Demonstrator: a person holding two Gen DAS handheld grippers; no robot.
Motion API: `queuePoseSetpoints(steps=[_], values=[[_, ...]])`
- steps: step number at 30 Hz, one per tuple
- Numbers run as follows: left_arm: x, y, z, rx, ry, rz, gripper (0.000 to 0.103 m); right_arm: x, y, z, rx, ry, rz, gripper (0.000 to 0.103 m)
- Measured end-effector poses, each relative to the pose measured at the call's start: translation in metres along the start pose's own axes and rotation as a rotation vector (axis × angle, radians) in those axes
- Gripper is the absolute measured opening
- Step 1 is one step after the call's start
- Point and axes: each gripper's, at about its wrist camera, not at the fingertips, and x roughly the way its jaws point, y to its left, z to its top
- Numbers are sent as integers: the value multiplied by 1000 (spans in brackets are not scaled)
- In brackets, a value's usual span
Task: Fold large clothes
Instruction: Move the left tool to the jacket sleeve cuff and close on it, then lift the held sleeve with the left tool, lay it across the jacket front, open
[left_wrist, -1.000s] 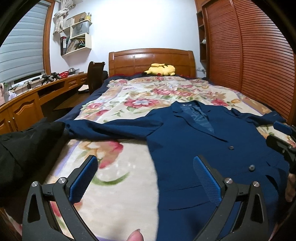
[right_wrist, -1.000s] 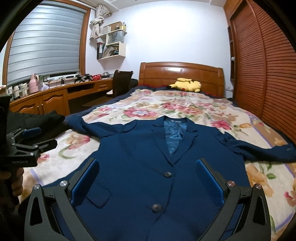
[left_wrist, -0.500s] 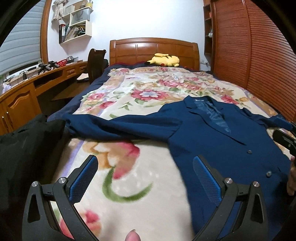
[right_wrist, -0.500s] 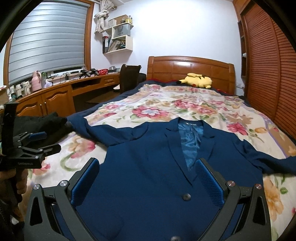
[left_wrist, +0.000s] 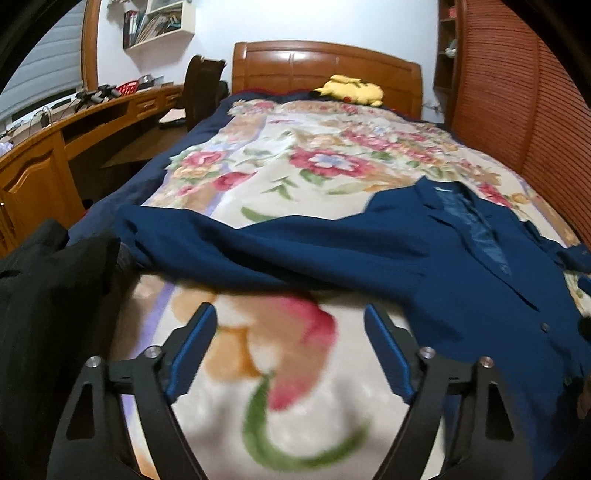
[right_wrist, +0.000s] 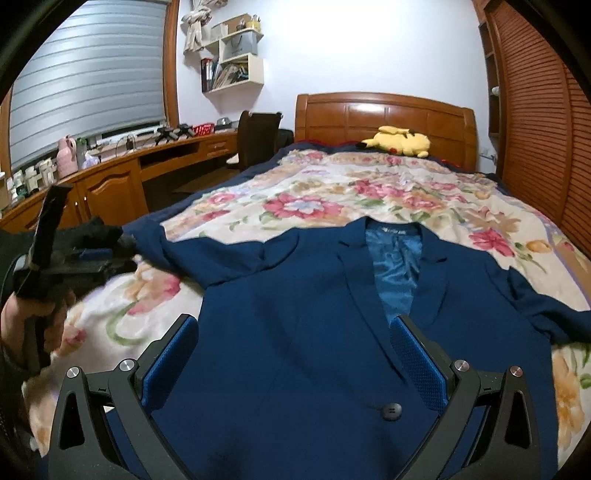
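A navy blue suit jacket lies face up and spread flat on the floral bedspread, collar toward the headboard. Its one sleeve stretches out across the bed toward the left edge in the left wrist view. My left gripper is open and empty, low over the bedspread just short of that sleeve. It also shows in the right wrist view at the left. My right gripper is open and empty, low over the jacket's chest, above a dark button.
A black garment lies at the bed's left edge. A yellow plush toy rests by the wooden headboard. A wooden desk and dark chair stand left; slatted wardrobe doors line the right.
Both grippers have moved forward and lower toward the jacket. The left one has swung left toward the outstretched sleeve. Both stay open.
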Motion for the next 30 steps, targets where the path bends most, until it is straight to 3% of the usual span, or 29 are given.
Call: queuePoseSetpoints(steps=[11,16,22,24,25,26,28,30], values=[[55,38,43,-122,56,28,79,17,17,-4,-54,105,12,103],[79,40,64,-104,74,111,79,19,25,-5,-71,132,7,103],[106,53,72,-108,132,194,56,18,28,-4,-73,138,14,103],[114,58,69,-118,169,204,37,16,29,-4,-73,139,15,103],[117,61,67,-124,187,195,17,16,30,-4,-74,140,16,103],[118,62,66,-129,195,179,6,14,31,-4,-74,139,17,103],[111,59,66,-117,176,139,3,11,31,-5,-73,134,17,103],[96,48,72,-90,141,146,2,6,31,-5,-71,130,15,103]])
